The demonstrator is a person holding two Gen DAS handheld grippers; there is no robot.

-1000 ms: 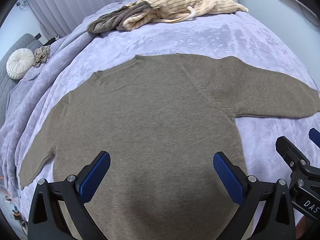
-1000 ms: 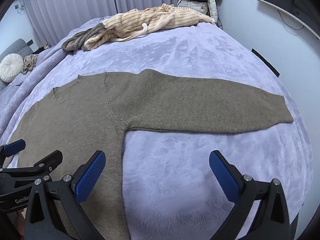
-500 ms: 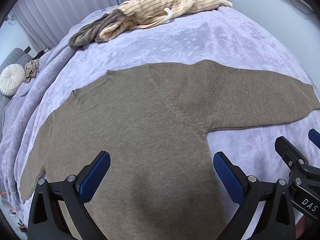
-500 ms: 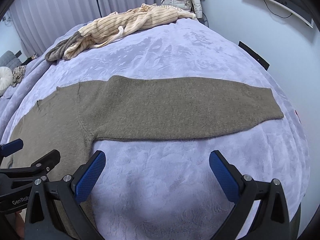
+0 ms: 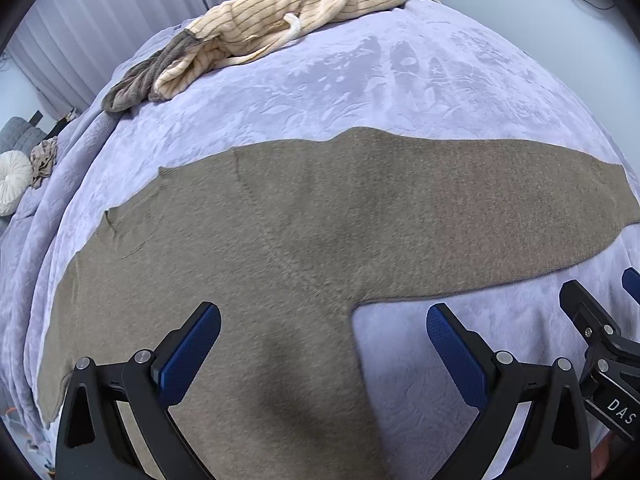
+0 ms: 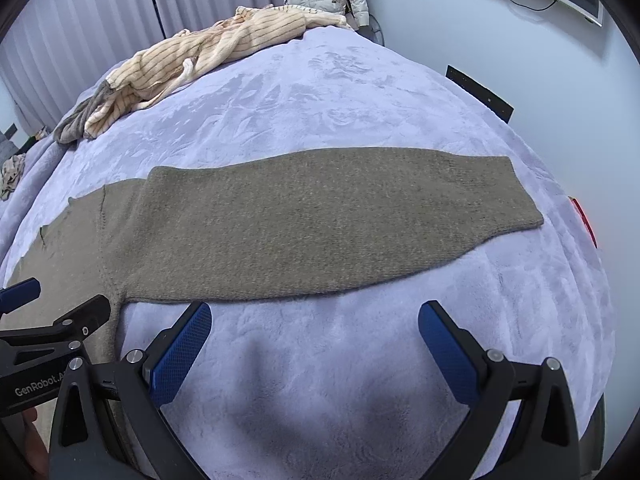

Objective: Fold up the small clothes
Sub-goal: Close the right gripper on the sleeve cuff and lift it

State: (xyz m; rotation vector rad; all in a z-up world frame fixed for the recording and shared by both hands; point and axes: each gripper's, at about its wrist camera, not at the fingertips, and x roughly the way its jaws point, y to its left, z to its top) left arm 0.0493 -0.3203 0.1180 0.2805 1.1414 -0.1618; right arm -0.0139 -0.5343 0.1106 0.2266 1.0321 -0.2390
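Sweater only partly in view; several areas obscured.
The sweater [image 5: 304,240] hem runs under the left gripper's fingers [image 5: 192,344] and off the bottom edge. Its far sleeve end, left of those fingers, is cut off. The right view loses the body behind the left gripper [image 6: 56,320].

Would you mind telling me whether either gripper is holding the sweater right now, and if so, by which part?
Nothing is held. The left gripper and right gripper are both open above the flat brown sweater.
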